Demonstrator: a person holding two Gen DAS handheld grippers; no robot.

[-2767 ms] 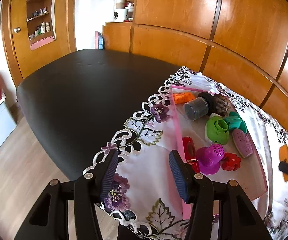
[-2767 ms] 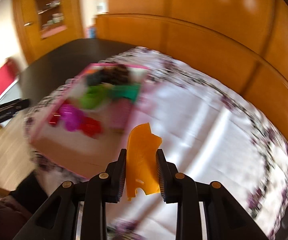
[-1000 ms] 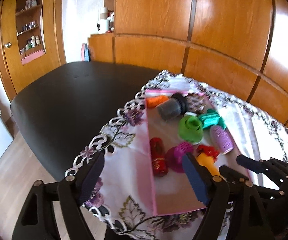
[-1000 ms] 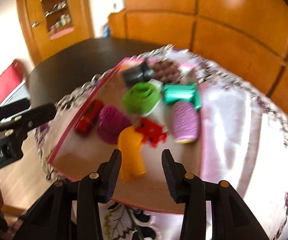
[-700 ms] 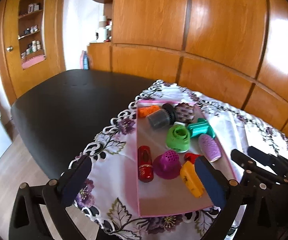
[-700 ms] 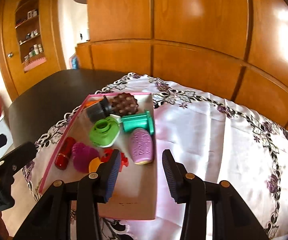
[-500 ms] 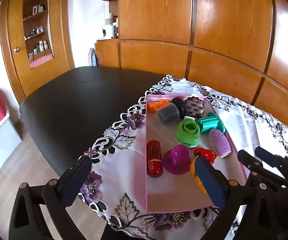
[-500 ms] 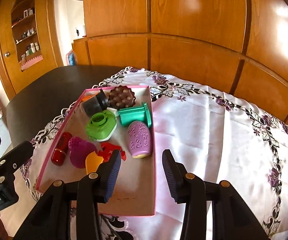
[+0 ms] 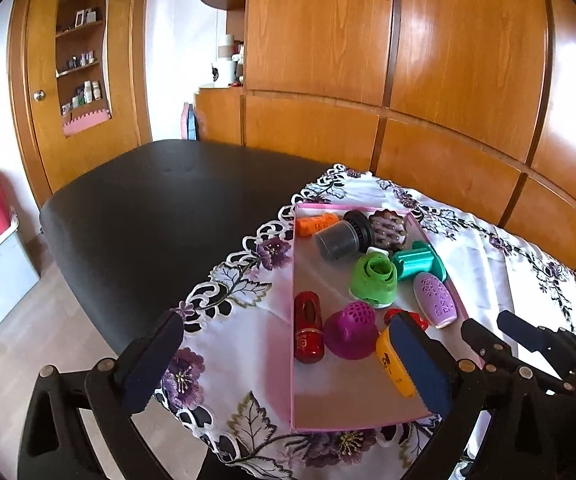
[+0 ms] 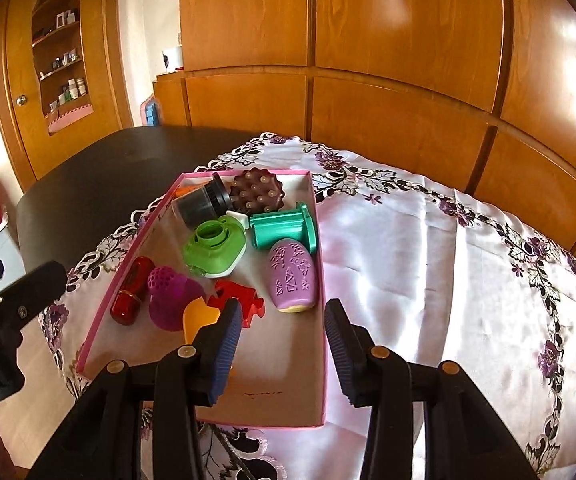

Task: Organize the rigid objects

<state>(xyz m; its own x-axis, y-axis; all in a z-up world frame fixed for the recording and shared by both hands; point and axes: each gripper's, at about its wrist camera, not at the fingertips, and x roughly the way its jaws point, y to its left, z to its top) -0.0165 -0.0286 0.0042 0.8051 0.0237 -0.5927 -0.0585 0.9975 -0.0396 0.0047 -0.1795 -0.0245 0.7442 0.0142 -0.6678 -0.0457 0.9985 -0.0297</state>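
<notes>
Pink card walls framed a shallow box [image 10: 320,320] that sat on a white embroidered cloth [image 10: 428,272] spread over the dark surface [image 9: 160,208]. Inside it lay the sorted pieces. Seen from the right wrist, a brown studded disc [image 10: 258,192] sat at the far end toward 12 o'clock, with a dark grey cup [image 10: 198,202] touching it at its 9 o'clock. A teal spool [image 10: 286,230] lay on its side just below the disc, a green cap [image 10: 212,248] at the spool's 9 o'clock, and a lilac oval case [image 10: 292,276] at the spool's 6 o'clock, close to the box's right wall. Nearer the camera, a red bottle [image 10: 130,290] lay along the left wall, a magenta dome [image 10: 170,296] just beside it, then an orange piece [image 10: 200,318] and a red jagged piece [image 10: 240,300], the orange one partly hidden behind a claw finger. An orange tube [image 9: 316,224] showed in the far corner from the left wrist.

Both claws were released. The right claw [image 10: 282,344] hovered over the near end of the box, jaws moderately apart with nothing between them. The left claw [image 9: 284,360] had just been spreading its jaws and stood wide open, straddling the box's left wall, gripping nothing.
</notes>
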